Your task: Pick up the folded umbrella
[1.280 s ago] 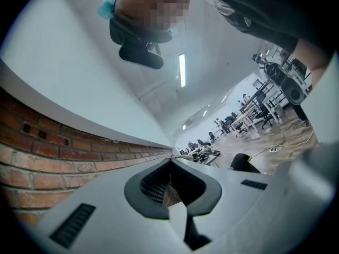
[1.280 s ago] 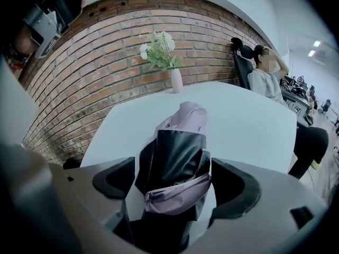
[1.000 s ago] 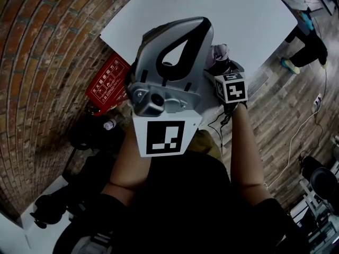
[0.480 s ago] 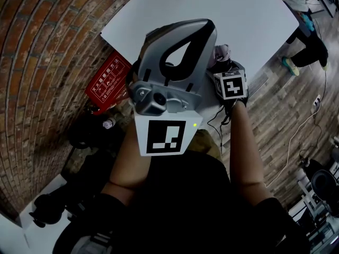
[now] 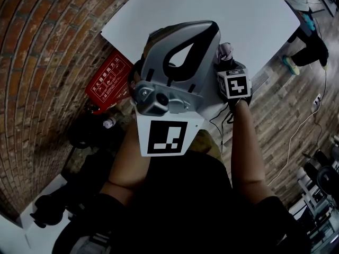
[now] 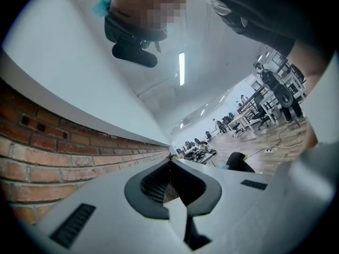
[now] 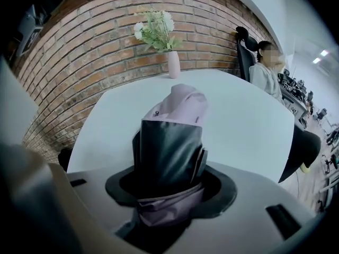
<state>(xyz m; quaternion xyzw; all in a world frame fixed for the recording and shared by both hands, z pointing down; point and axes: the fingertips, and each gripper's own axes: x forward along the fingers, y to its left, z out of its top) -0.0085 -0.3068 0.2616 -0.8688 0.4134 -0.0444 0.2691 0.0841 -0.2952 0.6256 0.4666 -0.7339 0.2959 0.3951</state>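
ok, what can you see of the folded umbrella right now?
The folded lilac fabric umbrella lies on the white table, pointing away from the right gripper. It is pale lilac cloth with a dark glossy panel across its middle and a small stud near the far end. Its creased near end sits between the closing jaws, which seem to press on its sides. Nothing else touches it.

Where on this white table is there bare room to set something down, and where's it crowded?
Nearly the whole white table is bare: the wide stretch between the folded umbrella at the near edge and the flower vase at the far edge. Crowded only at the near edge, where the right gripper's jaws are closing around the umbrella.
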